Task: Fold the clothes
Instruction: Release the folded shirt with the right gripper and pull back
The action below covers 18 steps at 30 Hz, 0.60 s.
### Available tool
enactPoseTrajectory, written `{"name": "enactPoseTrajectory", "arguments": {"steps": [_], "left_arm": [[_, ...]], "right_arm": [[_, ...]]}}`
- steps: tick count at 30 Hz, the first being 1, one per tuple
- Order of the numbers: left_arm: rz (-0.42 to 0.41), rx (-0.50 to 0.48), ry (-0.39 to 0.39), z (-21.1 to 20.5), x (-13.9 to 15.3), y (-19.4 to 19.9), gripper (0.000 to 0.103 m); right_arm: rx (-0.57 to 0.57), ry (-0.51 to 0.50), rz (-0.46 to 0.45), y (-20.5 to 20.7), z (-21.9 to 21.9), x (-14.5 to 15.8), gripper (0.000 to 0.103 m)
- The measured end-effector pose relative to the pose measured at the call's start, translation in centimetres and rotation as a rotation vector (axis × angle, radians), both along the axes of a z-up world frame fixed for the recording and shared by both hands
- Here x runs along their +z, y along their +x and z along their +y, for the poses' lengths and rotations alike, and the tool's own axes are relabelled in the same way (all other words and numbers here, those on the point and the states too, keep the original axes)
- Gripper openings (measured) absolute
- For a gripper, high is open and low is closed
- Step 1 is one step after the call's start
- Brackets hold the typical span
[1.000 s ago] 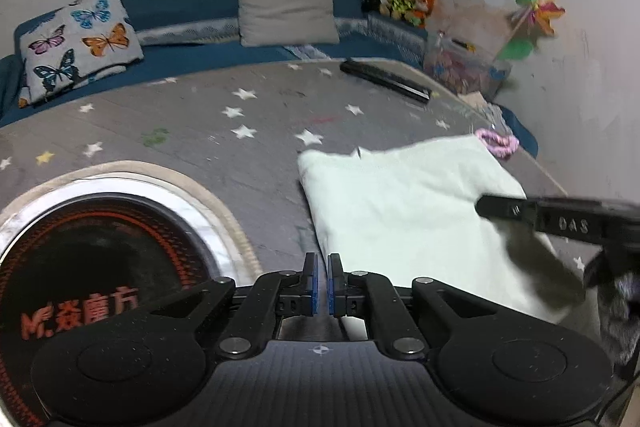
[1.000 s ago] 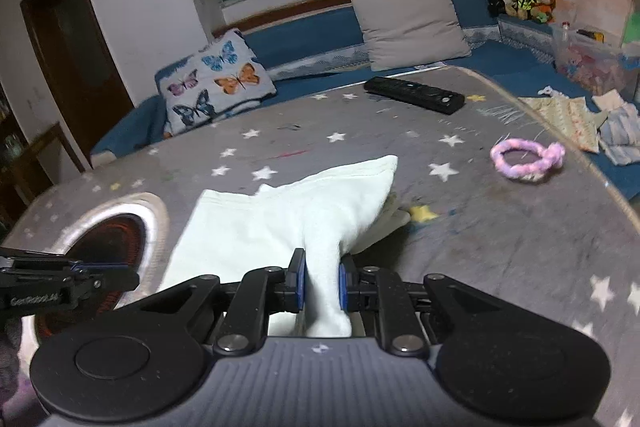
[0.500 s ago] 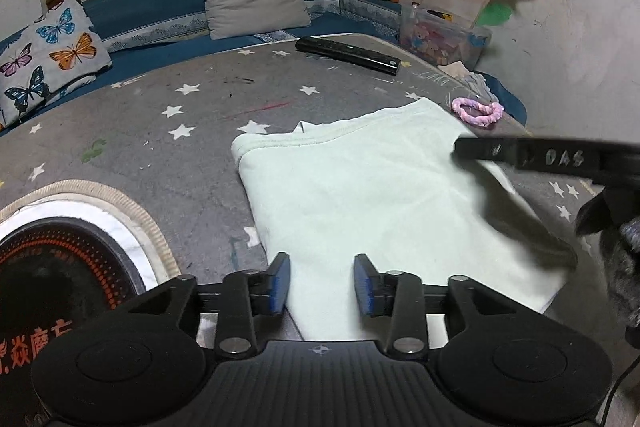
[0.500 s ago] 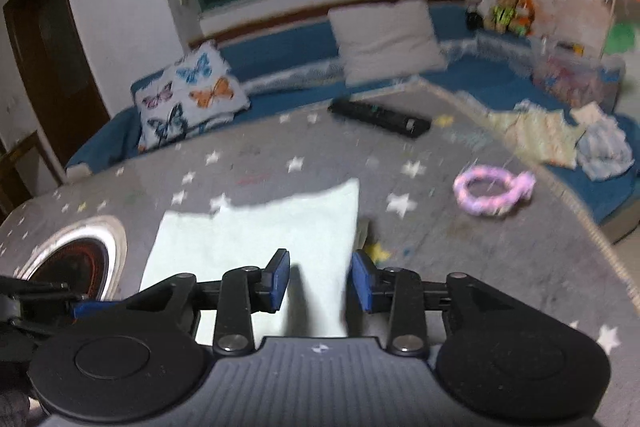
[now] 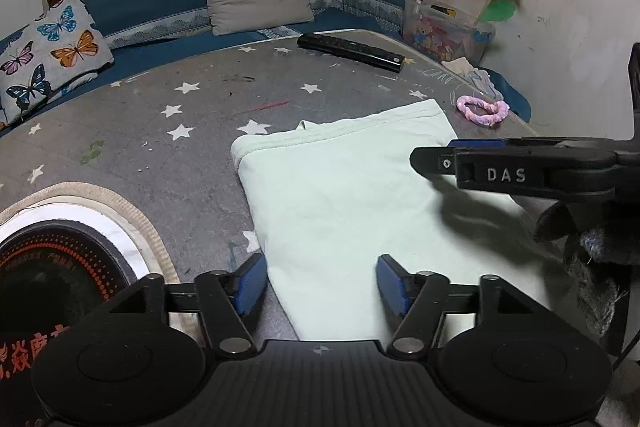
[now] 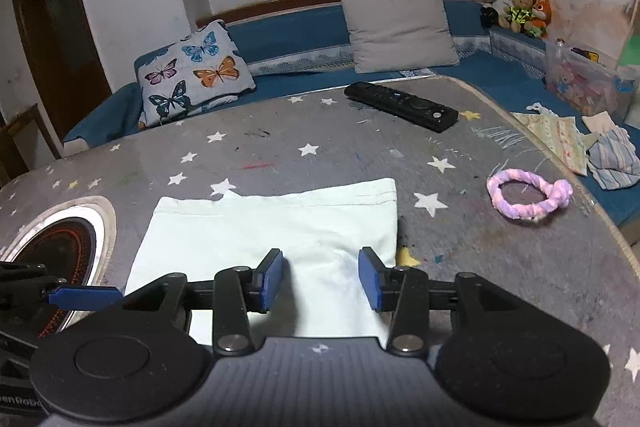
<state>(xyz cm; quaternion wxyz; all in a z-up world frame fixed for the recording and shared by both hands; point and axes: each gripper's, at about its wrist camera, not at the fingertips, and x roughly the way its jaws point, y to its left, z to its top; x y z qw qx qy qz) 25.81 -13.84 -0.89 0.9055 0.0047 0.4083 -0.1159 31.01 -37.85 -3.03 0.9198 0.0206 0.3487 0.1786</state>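
Observation:
A pale green folded garment [image 5: 344,195] lies flat on the grey star-patterned table [image 5: 192,147]; the right wrist view shows the same garment [image 6: 272,223] as a neat rectangle. My left gripper [image 5: 320,285] is open above the garment's near left edge, with nothing between its blue pads. My right gripper [image 6: 320,279] is open over the garment's near right part, also holding nothing. In the left wrist view the right gripper's finger [image 5: 500,173] reaches in from the right above the cloth, with a dark gloved hand [image 5: 596,251] behind it.
A black remote [image 6: 400,105] lies at the far side of the table. A pink braided ring [image 6: 528,197] rests right of the garment. A round red-and-black inset [image 5: 52,267] sits at the table's left. Cushions [image 6: 396,31], plush toys [image 6: 516,9] and loose cloths [image 6: 592,147] line the blue bench behind.
Both grippers went from shut to open. The right one released the garment's folded-over part, which now lies flat. Both grippers pulled back slightly.

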Motion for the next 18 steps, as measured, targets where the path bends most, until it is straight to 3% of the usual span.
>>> {"name": "enactPoseTrajectory", "arguments": {"steps": [3,9,13,18], "left_arm": [[-0.009,0.0,-0.001,0.2,0.3,-0.5,0.077],[-0.036,-0.011,-0.001,0.5,1.1,-2.5,0.094],[-0.052,-0.022,-0.002,0.6,1.4,-4.1,0.102],[-0.073,-0.037,-0.002,0.8,1.9,-6.1,0.103]], "right_arm": [[0.022,0.008,-0.009,-0.9,-0.2,0.9,0.057],[0.075,-0.024,-0.023,-4.4,0.0,1.8,0.072],[0.101,-0.041,-0.023,-7.2,0.0,1.5,0.074],[0.128,-0.103,-0.029,-9.9,0.2,0.7,0.079]]}}
